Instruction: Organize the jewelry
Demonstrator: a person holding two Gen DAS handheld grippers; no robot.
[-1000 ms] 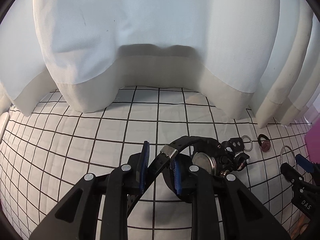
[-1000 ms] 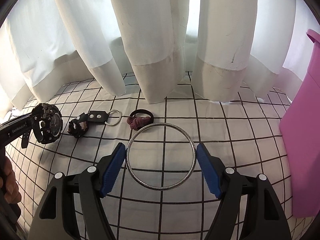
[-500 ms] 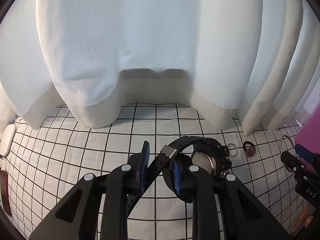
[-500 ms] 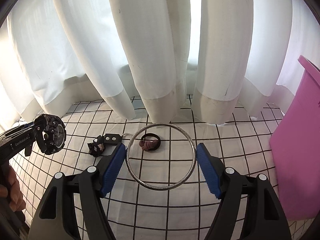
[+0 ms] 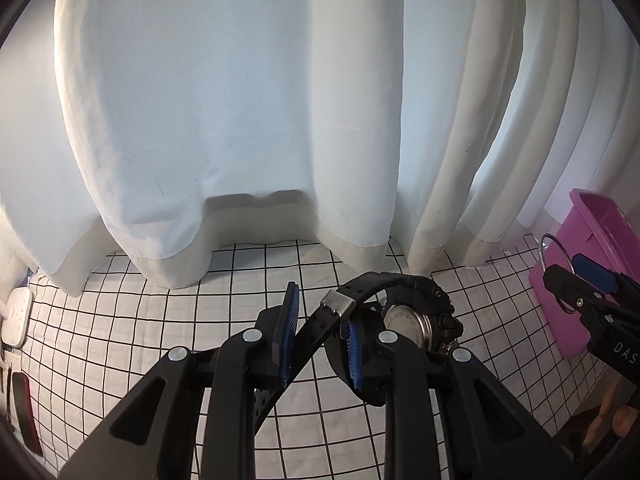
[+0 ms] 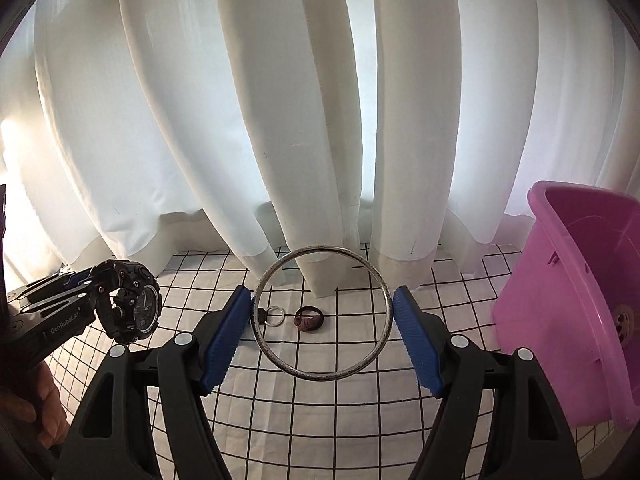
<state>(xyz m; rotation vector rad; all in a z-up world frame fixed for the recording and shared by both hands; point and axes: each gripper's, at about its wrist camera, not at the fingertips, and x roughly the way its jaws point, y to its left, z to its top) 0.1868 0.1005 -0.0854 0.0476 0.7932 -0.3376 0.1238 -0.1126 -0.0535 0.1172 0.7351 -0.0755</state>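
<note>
Where the left wrist view begins, at six o'clock, the left gripper (image 5: pixel 320 340) is seen nearly closed, its blue pads (image 5: pixel 289 332) clamped on the strap of a black wristwatch (image 5: pixel 404 316), which is held clear of the checked cloth (image 5: pixel 160 320) with its steel back turned to the camera. In the right wrist view the right gripper (image 6: pixel 322 320) is spread wide, and a thin metal bangle (image 6: pixel 264 284) is gripped across its width between the ridged pads (image 6: pixel 224 340), lifted above the cloth. Beyond the bangle, near twelve o'clock of the fingertips, a small silver ring (image 6: pixel 276 315) and a dark maroon hair tie (image 6: pixel 309 319) are left lying on the cloth. Further out, at three o'clock, a pink plastic bin (image 6: pixel 560 300) is stood on the cloth. Farthest back, white curtains (image 6: pixel 280 120) are hung across the whole view.
</note>
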